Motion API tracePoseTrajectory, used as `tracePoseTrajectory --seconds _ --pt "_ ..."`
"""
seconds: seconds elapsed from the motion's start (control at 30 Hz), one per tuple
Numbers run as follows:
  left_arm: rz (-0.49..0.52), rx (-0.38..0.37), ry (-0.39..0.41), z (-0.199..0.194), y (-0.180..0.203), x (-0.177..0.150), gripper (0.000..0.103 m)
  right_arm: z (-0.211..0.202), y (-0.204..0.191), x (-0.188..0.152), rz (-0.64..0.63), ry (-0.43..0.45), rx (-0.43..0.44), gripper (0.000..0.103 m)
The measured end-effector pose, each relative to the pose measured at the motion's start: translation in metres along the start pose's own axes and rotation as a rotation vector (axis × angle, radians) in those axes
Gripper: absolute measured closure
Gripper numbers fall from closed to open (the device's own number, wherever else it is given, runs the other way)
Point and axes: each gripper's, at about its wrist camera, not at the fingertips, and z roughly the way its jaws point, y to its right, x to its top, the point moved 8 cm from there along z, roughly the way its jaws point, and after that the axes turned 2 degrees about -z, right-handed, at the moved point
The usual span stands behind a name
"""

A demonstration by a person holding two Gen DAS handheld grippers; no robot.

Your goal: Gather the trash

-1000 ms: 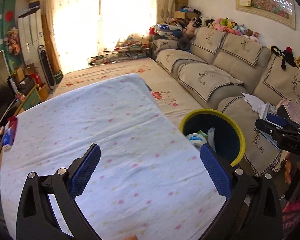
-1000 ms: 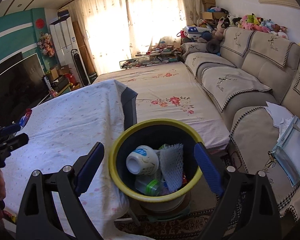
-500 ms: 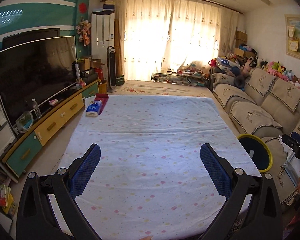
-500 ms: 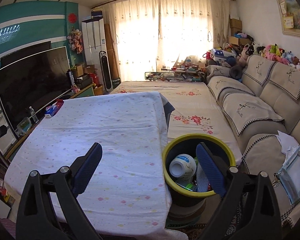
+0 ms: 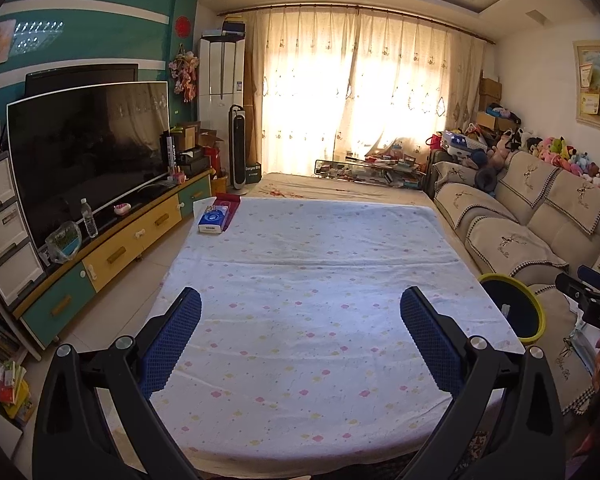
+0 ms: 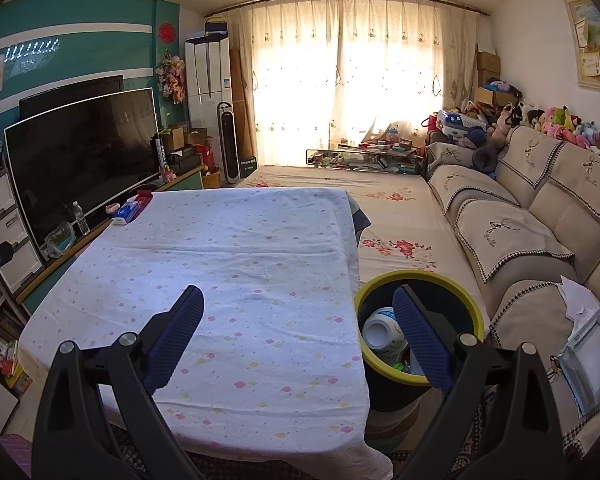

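Two claws, both spread wide and empty: left claw over the table, right claw too. One yellow-rimmed bin at four o'clock holds one white cup plus other trash.

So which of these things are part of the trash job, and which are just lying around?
Part of the job:
- yellow-rimmed bin beside the table
- white cup already in it
- left tool and right tool, both open, empty

Just lying about:
- tissue pack
- water bottle
- plush toys
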Motion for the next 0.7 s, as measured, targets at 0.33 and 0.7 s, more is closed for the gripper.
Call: tracePoseTrajectory --seconds 0.33,0.7 --pt "0.009 0.011 -0.01 0.008 0.006 0.005 0.005 0.009 0.004 0.0 0.016 -0.01 0.01 0.012" --pt "0.021 0.008 -0.014 0.012 0.012 0.006 0.005 0.012 0.009 0.0 0.023 -0.013 0.013 0.012"
